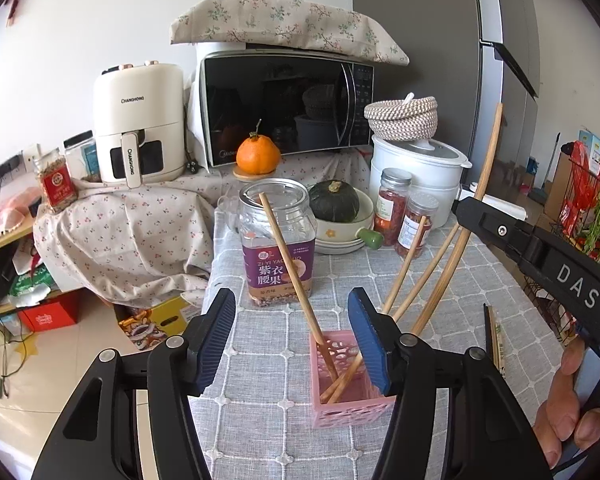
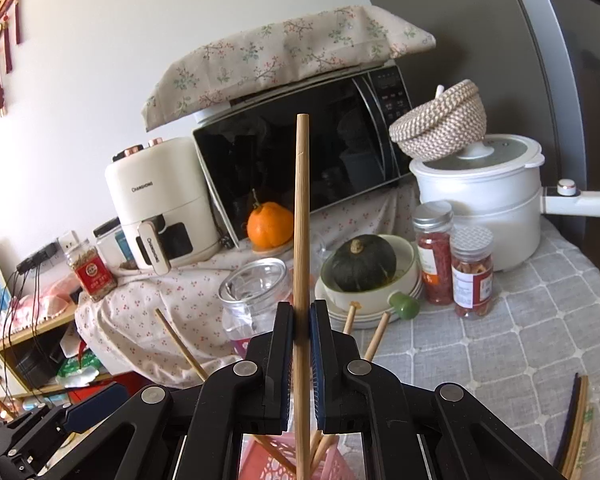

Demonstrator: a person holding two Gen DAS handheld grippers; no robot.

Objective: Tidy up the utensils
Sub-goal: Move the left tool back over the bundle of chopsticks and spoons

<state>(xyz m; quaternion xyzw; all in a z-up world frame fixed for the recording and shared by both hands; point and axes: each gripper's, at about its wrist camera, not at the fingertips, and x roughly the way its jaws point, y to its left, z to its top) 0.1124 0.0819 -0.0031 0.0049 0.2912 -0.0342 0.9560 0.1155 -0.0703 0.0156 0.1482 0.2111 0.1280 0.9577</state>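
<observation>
Chopsticks (image 1: 296,276) in basket (image 1: 342,408); jar (image 1: 277,240) behind basket; loose chopsticks (image 1: 496,340) on tablecloth (image 1: 260,380) right.

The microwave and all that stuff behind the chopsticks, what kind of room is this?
Most likely a home kitchen or dining corner: a microwave, a Changhong air fryer and a white electric cooking pot crowd a cloth-covered table, with a fridge-like appliance beside it.

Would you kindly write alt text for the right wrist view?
The right gripper is shut on an upright chopstick above a pink basket that holds more chopsticks. Behind it stand a jar, squash, orange and microwave.
</observation>
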